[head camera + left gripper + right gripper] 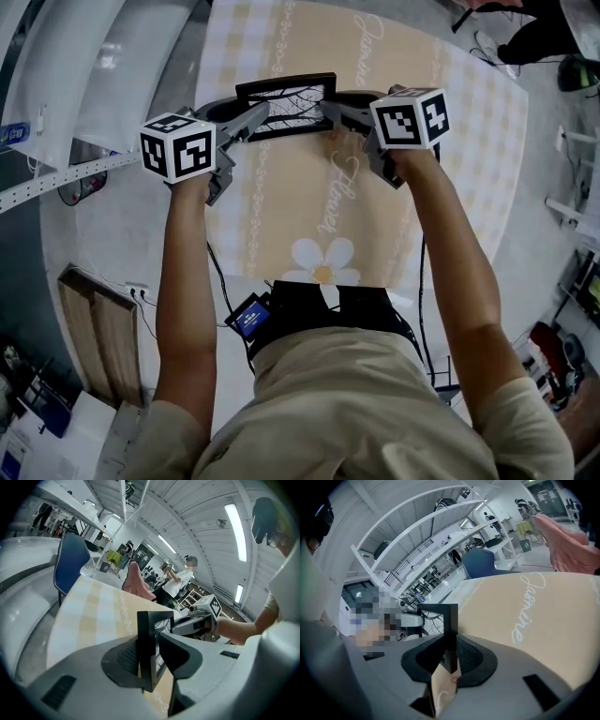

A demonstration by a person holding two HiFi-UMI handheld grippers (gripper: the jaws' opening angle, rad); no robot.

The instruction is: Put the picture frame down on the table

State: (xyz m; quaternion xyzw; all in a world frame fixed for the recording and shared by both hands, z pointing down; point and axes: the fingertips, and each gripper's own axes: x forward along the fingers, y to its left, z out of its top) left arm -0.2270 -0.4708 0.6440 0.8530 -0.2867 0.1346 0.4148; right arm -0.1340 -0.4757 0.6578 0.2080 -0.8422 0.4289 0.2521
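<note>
The picture frame stands upright at the upper centre of my head view, over the counter; I can't tell whether its base touches. My right gripper is clenched on its right edge. My left gripper straddles the left edge, released, with a thin gap at one pad.
</note>
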